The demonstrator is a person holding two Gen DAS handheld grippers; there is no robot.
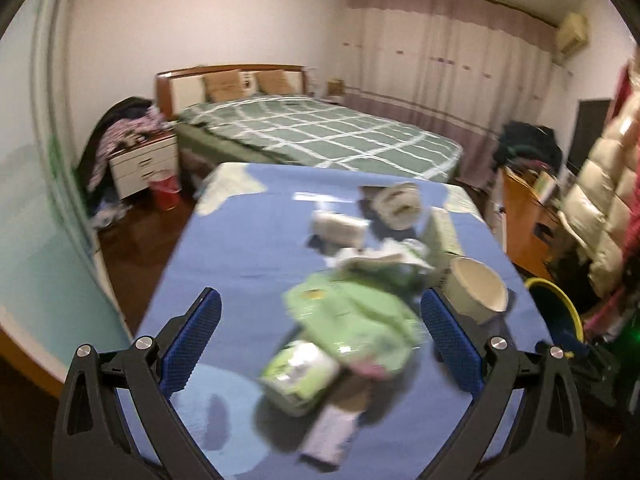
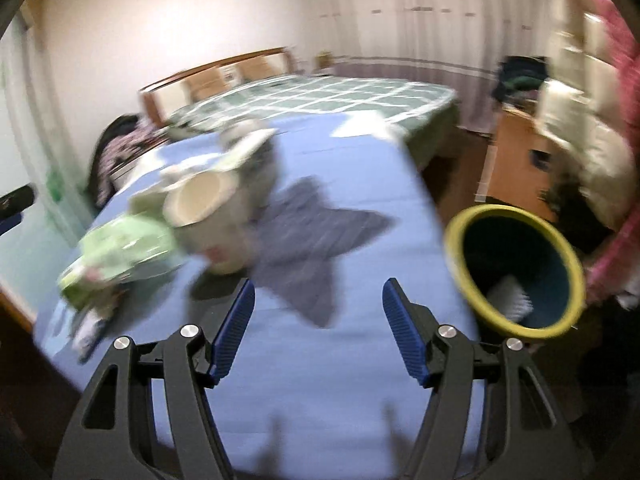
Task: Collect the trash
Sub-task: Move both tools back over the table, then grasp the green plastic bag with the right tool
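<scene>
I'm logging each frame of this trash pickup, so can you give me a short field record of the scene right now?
surface: blue cloth-covered table
trash: pile of green wrappers and packets, blurred
cup: white paper cup lying on its side beside the pile
bin: yellow-rimmed bin off the table's right edge, something white inside
left gripper: open, empty, over the wrappers
right gripper: open, empty, over bare cloth
background: bed with green checked cover
</scene>
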